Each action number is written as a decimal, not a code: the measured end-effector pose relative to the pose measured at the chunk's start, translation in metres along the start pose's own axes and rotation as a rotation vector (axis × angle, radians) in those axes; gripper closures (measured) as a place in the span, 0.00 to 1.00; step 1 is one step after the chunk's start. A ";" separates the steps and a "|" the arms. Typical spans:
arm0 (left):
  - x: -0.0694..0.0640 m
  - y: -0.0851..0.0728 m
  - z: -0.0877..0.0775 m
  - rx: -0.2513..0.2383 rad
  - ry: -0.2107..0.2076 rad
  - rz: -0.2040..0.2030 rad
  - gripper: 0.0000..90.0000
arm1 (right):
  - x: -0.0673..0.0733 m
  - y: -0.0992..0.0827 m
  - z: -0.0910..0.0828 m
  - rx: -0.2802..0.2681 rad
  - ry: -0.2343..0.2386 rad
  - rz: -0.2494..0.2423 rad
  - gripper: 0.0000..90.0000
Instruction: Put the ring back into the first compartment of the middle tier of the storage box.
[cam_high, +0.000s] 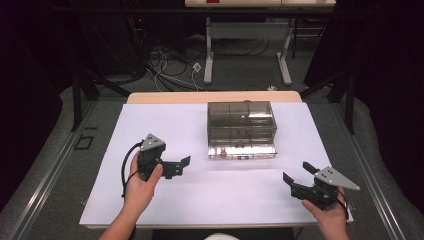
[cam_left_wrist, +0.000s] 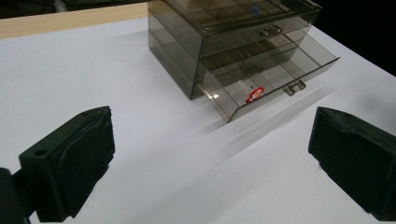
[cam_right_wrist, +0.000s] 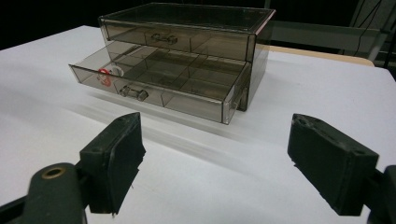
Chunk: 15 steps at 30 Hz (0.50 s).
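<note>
A smoky see-through drawer box (cam_high: 241, 120) stands in the middle of the white table top (cam_high: 165, 205). Its lower drawer (cam_high: 242, 148) is pulled partway out, with a small red and white item (cam_left_wrist: 254, 94) in a front compartment; the upper drawer (cam_right_wrist: 177, 38) is shut. My left gripper (cam_high: 179, 167) is held open to the left of the box, its jaws pointing toward it, nothing between them. My right gripper (cam_high: 297, 172) hovers open at the front right, also empty. The pulled-out drawer (cam_right_wrist: 163, 79) and its handle (cam_right_wrist: 133, 92) lie ahead of the right gripper (cam_right_wrist: 215, 163).
A wooden strip (cam_high: 215, 97) edges the table's far side. Beyond it stand another table's white legs (cam_high: 208, 55) and loose cables (cam_high: 170, 65) on the floor. Dark stands (cam_high: 77, 95) flank the table.
</note>
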<state>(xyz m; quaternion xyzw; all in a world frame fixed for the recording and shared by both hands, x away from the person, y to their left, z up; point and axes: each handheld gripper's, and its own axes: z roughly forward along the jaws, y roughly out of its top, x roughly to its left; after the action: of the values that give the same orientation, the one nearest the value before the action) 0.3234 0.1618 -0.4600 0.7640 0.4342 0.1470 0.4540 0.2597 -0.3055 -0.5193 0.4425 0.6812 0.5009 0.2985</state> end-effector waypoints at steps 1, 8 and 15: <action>0.002 -0.003 -0.003 -0.004 0.008 -0.009 0.01 | 0.000 0.000 0.000 -0.001 0.000 -0.002 0.20; 0.016 -0.020 -0.018 -0.005 0.045 -0.053 0.01 | 0.001 0.000 0.001 0.000 0.001 0.000 0.20; 0.026 -0.039 -0.025 -0.010 0.092 -0.059 0.02 | 0.003 0.000 0.003 0.003 0.004 0.000 0.20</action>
<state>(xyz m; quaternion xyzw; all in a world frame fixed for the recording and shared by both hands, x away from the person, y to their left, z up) 0.3021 0.2056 -0.4830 0.7412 0.4761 0.1705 0.4415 0.2610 -0.3020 -0.5204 0.4421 0.6827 0.5008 0.2962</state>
